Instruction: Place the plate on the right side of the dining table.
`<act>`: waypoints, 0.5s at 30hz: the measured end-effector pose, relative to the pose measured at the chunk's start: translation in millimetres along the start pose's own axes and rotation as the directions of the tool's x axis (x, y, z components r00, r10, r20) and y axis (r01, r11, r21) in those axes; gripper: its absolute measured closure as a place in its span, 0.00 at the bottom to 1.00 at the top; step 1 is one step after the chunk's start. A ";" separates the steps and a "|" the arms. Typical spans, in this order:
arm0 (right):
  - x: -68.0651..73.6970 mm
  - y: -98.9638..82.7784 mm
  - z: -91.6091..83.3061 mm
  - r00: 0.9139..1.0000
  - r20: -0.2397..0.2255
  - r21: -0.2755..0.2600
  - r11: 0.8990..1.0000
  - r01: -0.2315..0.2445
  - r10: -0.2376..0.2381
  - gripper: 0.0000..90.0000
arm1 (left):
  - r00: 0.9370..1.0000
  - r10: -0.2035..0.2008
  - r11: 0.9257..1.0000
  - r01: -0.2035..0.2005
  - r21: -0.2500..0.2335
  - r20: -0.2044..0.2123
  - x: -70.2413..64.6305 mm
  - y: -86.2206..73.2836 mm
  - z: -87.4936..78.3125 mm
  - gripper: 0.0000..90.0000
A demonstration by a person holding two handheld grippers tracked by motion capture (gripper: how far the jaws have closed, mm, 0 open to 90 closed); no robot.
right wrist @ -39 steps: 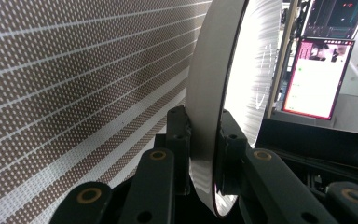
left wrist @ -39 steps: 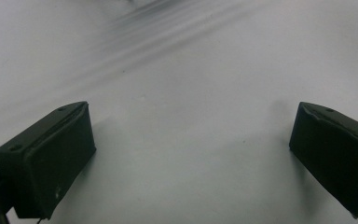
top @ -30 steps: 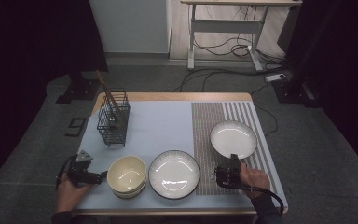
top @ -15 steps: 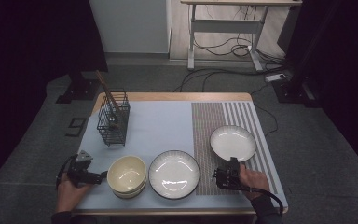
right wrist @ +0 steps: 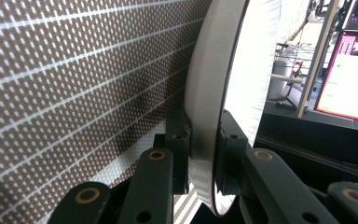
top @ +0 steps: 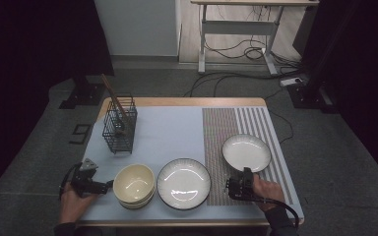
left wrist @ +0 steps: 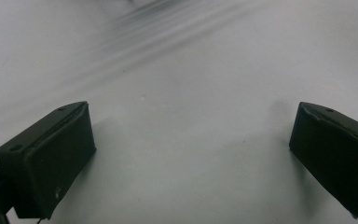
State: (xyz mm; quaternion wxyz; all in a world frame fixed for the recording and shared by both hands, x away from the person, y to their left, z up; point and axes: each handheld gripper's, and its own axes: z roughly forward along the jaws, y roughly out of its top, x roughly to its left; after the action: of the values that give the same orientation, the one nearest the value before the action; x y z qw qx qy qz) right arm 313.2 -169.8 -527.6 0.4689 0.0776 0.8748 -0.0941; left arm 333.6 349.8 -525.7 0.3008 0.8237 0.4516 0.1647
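Observation:
A small white plate lies on the striped brown placemat at the right. My right gripper is shut on its near rim; in the right gripper view the pads clamp the plate from both sides at my right gripper. My left gripper rests at the front left, pointing at a cream bowl. In the left gripper view, my left gripper stands open over a pale surface, with nothing between the jaws.
A larger ribbed white plate sits between the bowl and the placemat. A black wire basket with wooden utensils stands at the back left of the pale blue mat. The table's front edge is close behind both hands.

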 end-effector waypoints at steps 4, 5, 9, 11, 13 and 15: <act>0.7 -0.6 0.8 1.000 -0.006 -0.005 1.000 0.000 0.000 0.87 | 1.000 0.000 1.000 0.000 0.000 0.000 0.0 0.0 0.0 0.00; 0.8 -0.5 0.9 1.000 -0.008 -0.004 1.000 0.003 -0.003 0.87 | 1.000 0.000 1.000 0.000 0.000 0.000 0.0 0.0 0.0 0.00; 1.4 -0.2 1.2 1.000 -0.017 -0.001 1.000 0.007 -0.007 0.87 | 1.000 0.000 1.000 0.000 0.000 0.000 0.0 0.0 0.0 0.00; 1.4 -0.3 0.9 1.000 -0.024 0.003 1.000 0.008 -0.008 0.87 | 1.000 0.000 1.000 0.000 0.000 0.000 0.0 0.0 0.0 0.00; 1.9 -0.4 0.4 1.000 -0.029 -0.002 1.000 0.008 -0.008 0.85 | 1.000 0.000 1.000 0.000 0.000 0.000 0.0 0.0 0.0 0.00; 1.7 -0.2 0.1 0.999 -0.040 0.000 1.000 0.006 -0.006 0.82 | 1.000 0.000 1.000 0.000 0.000 0.000 0.0 0.0 0.0 0.00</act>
State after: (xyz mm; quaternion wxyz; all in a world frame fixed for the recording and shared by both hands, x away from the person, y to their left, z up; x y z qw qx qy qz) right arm 312.3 -170.0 -529.1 0.4512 0.0771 0.8841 -0.0941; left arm 333.7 349.7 -525.7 0.3007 0.8237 0.4516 0.1646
